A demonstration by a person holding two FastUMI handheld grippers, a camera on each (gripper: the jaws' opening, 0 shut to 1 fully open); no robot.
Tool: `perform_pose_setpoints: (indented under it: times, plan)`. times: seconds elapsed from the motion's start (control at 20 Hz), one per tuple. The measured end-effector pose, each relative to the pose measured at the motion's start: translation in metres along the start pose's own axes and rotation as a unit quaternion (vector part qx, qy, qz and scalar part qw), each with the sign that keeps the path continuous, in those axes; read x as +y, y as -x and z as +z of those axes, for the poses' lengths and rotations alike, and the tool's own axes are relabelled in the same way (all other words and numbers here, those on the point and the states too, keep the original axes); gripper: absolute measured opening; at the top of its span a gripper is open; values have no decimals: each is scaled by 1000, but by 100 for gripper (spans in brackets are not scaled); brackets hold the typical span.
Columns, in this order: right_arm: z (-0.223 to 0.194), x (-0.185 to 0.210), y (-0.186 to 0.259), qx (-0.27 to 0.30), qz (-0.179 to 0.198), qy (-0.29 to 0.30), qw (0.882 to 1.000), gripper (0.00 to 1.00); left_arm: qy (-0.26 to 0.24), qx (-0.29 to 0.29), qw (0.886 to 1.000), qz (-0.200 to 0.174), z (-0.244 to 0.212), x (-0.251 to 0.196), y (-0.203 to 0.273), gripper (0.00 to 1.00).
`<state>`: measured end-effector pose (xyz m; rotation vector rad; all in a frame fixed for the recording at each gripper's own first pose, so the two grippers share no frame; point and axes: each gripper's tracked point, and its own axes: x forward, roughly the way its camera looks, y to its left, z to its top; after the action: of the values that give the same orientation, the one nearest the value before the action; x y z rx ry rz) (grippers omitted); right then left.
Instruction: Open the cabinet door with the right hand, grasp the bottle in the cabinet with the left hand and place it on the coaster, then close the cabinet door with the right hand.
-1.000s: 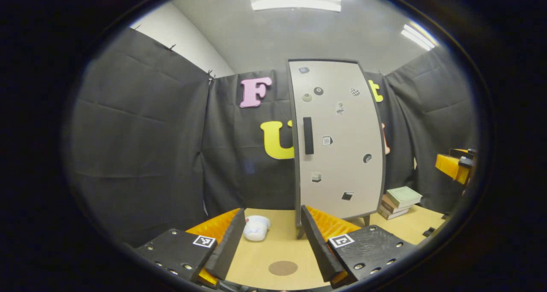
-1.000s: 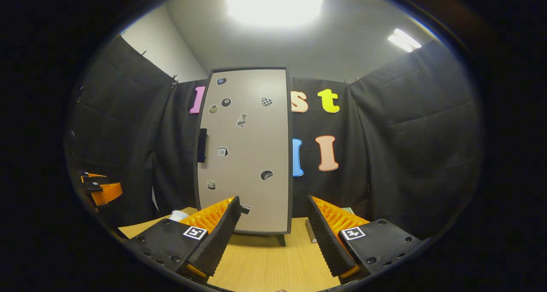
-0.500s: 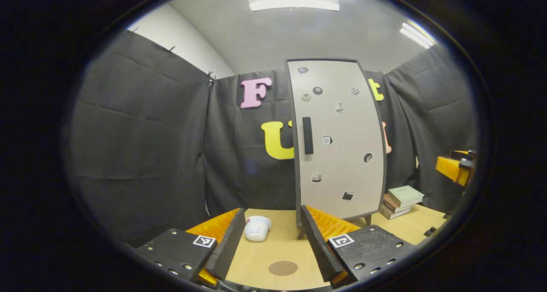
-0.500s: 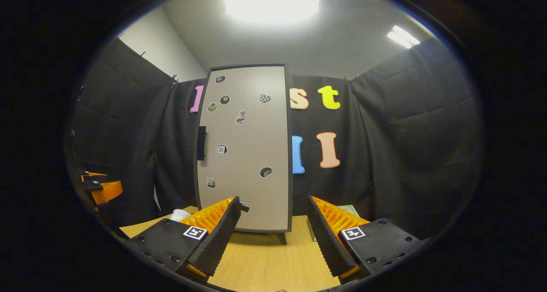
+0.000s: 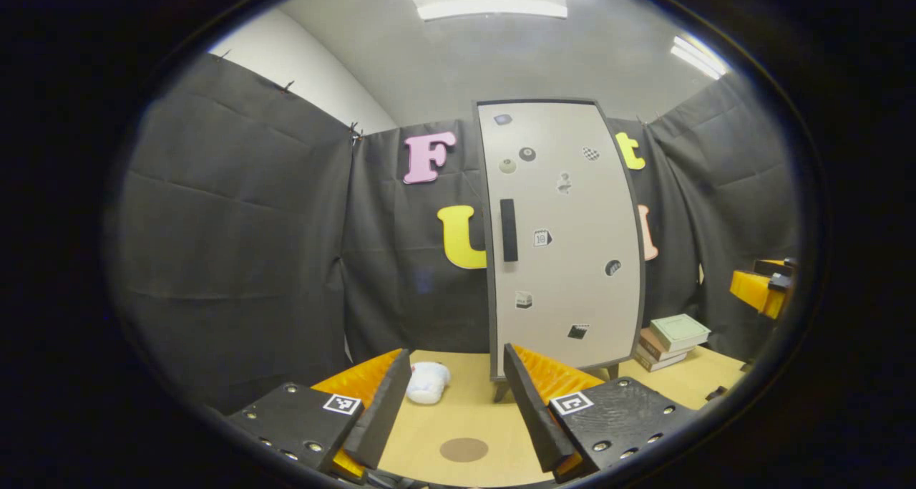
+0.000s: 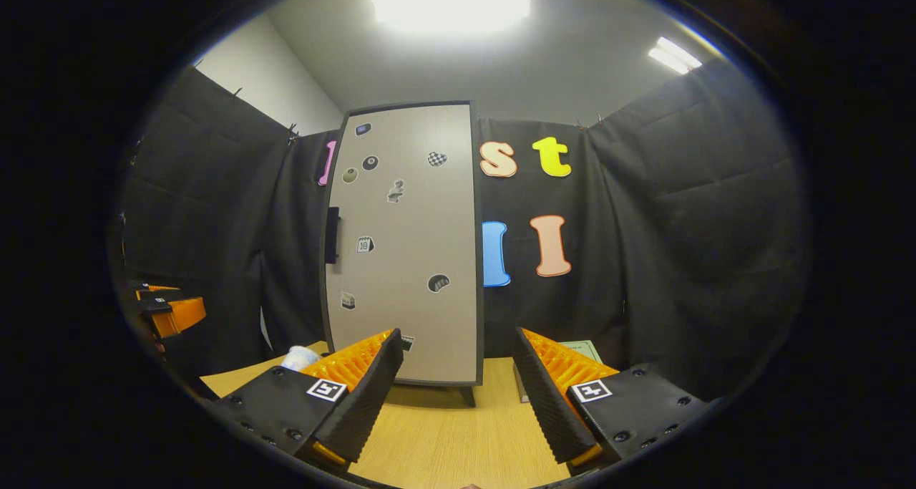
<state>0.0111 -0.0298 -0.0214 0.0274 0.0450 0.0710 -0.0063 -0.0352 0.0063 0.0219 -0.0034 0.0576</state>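
Hovering over the table [image 6: 444,446], the right gripper [image 6: 458,396] has its jaws spread wide w/ nothing between them, pointed at the cabinet [image 6: 408,260]. Left gripper [image 5: 454,414] same story: wide apart, empty, well short of the cabinet.

Cabinet door is flat shut, so the bottle is presumably inside, hidden; can't judge its weight or finish from here. Best guess: rigid, maybe slick, so grab mid-body when it shows.

Door itself looks like a stiff, light panel. The one place to take hold is the dark vertical handle [image 6: 332,235] on the cabinet's left edge, about mid-height. It's a slim bar, so pinch it across its width and swing outward; hinges prob on the opposite edge.

Count: 1 cabinet, 1 handle, 1 round brown coaster [image 5: 464,449] on the table in front of the cabinet, between the left gripper's fingers in the left gripper view. 1 white crumpled thing [image 5: 428,383] left of the cabinet's foot, approx 3 books [image 5: 671,340] stacked right of the cabinet, several small stickers on the door.
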Motion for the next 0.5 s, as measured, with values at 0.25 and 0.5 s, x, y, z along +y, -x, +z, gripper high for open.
perform_pose_setpoints:
  times: [0.25, 0.5]
  plan:
    - [-1, 0, -14, 4, 30, -16, 999, 97, -15, 0, 999, 28, 2, -2, 8, 81]
    - [20, 9, -43, -11, 41, -28, 999, 97, -9, 3, 999, 41, -1, 5, 4, 79]
